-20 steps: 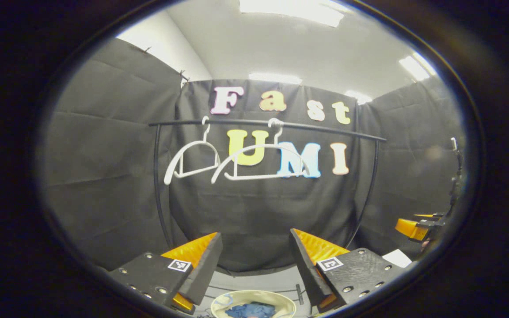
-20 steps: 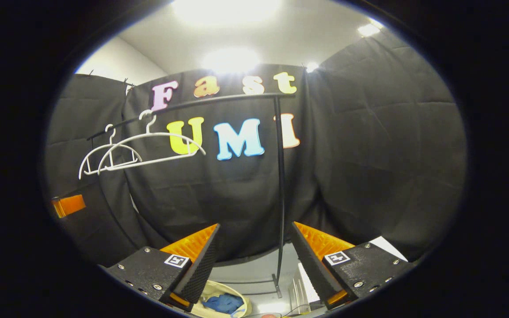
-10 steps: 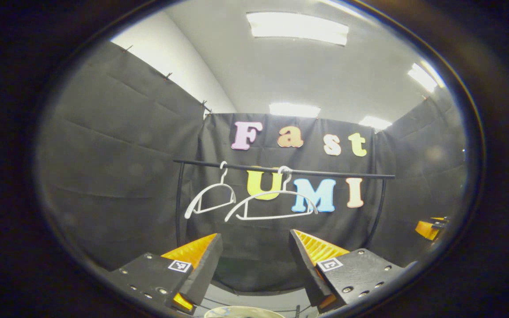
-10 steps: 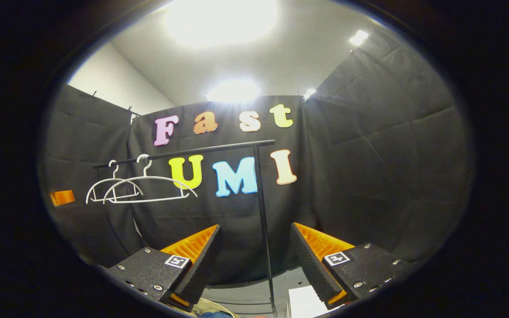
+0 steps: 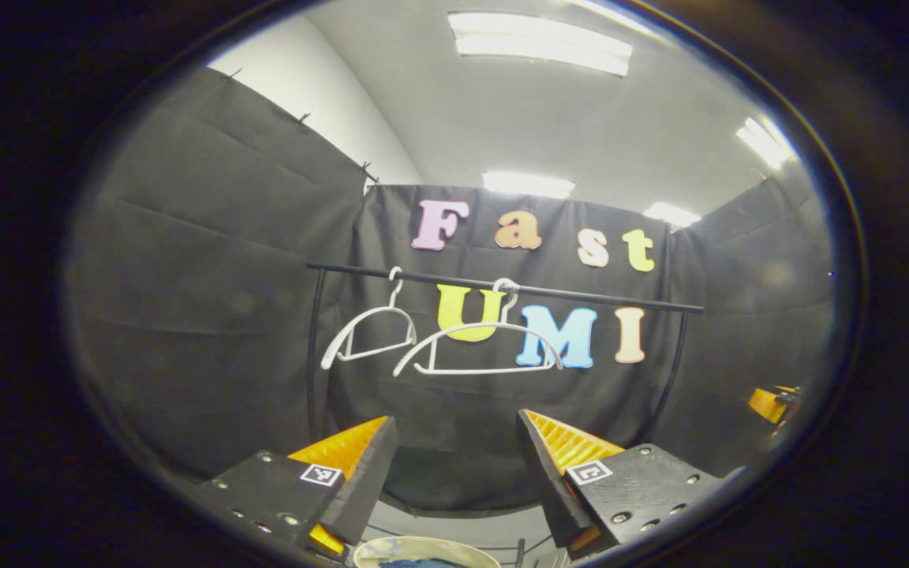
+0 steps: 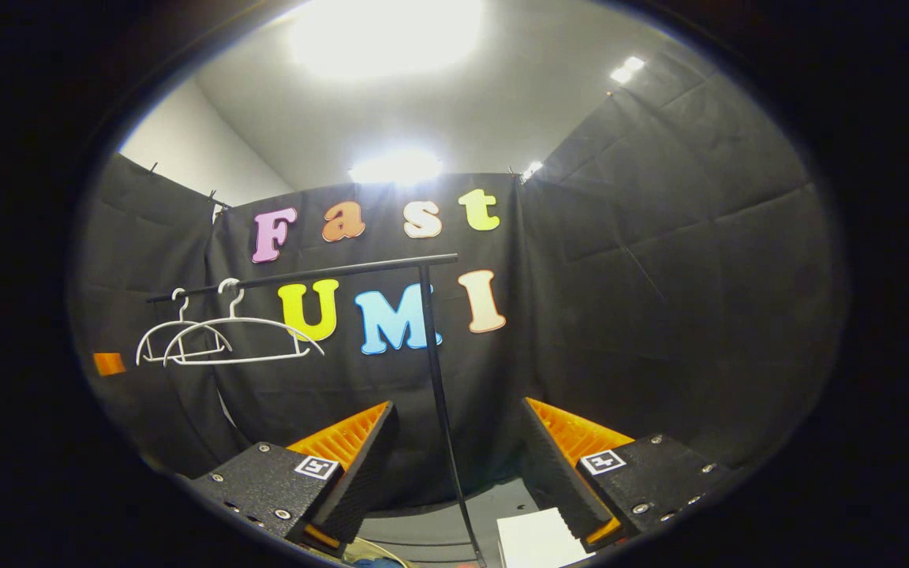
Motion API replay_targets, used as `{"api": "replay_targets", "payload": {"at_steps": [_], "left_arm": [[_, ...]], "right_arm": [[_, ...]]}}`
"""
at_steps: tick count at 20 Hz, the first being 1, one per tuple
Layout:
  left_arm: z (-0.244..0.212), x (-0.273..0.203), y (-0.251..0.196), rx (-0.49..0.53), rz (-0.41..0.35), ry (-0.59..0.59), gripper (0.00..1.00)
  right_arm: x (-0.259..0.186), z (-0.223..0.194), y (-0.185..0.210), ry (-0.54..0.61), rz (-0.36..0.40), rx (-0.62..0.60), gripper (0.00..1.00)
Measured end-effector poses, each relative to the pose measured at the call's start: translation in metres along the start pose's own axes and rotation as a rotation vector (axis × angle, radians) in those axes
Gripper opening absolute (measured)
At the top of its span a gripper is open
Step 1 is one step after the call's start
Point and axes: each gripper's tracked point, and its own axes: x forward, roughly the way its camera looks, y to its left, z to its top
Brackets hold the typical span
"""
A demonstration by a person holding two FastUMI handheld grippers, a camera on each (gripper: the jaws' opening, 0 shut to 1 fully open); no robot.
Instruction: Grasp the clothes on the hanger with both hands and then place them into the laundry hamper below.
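Left gripper view: both grippers spread and holding nothing, blue clothes already in the hamper.

Left gripper (image 5: 454,465) hangs with its jaws apart and nothing between them; at its 6 o'clock sits the rim of the laundry hamper (image 5: 423,546), a scrap of blue cloth (image 5: 415,563) showing inside. At 12 o'clock two white hangers (image 5: 474,343) hang bare on the black rail (image 5: 581,294). In the right gripper view the right gripper (image 6: 458,465) is likewise spread and empty, with the hangers (image 6: 226,341) at its 10 o'clock and the cloth (image 6: 379,563) at 6 o'clock. By the look of things the task is done. The garment appears soft, light and limp; any regrasp would best pinch a bunched fold near its top edge.
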Motion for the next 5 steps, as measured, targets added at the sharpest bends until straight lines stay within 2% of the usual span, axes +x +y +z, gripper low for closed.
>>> {"api": "replay_targets", "payload": {"at_steps": [5], "left_arm": [[0.002, 0.02, 0.017, -0.009, -0.026, -0.026, 0.87]], "right_arm": [[0.004, 0.002, 0.024, -0.01, -0.008, -0.006, 0.95]]}}
